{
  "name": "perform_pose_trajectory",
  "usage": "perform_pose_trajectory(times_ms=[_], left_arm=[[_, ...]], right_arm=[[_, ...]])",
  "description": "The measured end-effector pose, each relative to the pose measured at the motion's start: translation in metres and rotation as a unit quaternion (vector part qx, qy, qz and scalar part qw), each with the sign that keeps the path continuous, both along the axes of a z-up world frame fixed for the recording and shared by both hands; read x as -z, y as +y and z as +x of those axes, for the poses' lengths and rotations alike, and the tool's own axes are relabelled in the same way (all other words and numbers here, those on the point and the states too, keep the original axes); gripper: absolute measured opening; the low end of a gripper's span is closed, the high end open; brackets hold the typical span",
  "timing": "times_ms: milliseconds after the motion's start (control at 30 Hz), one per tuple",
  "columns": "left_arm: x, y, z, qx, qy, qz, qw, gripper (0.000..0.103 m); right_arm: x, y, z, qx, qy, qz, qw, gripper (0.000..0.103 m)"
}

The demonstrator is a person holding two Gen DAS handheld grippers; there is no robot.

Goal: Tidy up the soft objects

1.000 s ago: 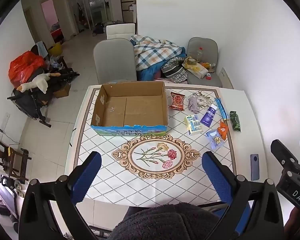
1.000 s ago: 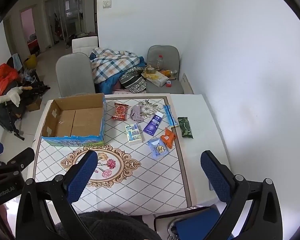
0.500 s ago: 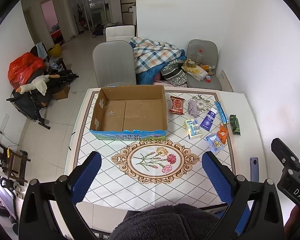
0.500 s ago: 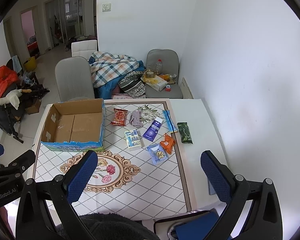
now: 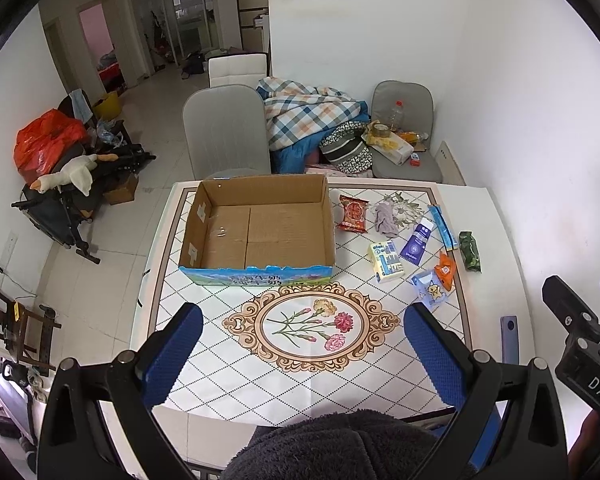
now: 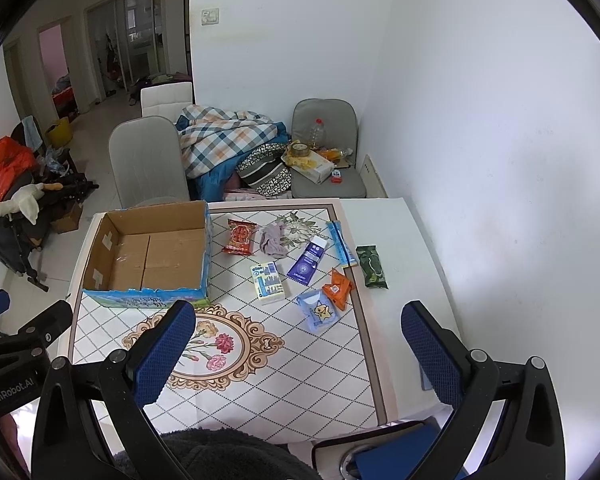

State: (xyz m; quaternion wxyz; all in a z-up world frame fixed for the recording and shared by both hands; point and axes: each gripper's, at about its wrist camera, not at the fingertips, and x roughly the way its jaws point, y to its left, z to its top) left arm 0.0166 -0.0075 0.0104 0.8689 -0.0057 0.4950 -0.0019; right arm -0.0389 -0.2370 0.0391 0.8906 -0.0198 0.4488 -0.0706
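An empty open cardboard box [image 5: 256, 228] [image 6: 148, 254] sits at the table's far left. To its right lie several soft packs: a red snack bag [image 5: 353, 213] [image 6: 240, 237], a grey cloth [image 5: 385, 220] [image 6: 273, 241], a yellow-blue tissue pack [image 5: 386, 255] [image 6: 269, 282], a purple tube [image 5: 417, 241] [image 6: 308, 261], an orange sachet [image 6: 337, 289], a blue star pouch [image 6: 319, 312] and a green pack [image 5: 470, 251] [image 6: 371, 266]. My left gripper [image 5: 303, 356] and right gripper [image 6: 296, 356] are both open and empty, high above the table's near edge.
The patterned table [image 5: 204, 344] has a phone [image 5: 509, 338] near its right front edge. Grey chairs [image 5: 224, 132] and a checked blanket [image 5: 312, 114] stand behind it. A white wall runs along the right. Clutter with a plush duck [image 5: 70, 172] is on the floor at left.
Both grippers have risen and pulled back from the table, so the table and objects look smaller and farther. Nothing on the table has moved.
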Motion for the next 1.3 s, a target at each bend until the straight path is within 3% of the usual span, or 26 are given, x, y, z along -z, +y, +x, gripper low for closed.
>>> perform_pose_trajectory(times_ms=[1300], left_arm=[[-0.009,0.010,-0.015,-0.011,-0.015,0.001,0.9998,0.103]], right_arm=[[-0.016,0.005,-0.012,-0.014,-0.016,0.012,1.000,0.103]])
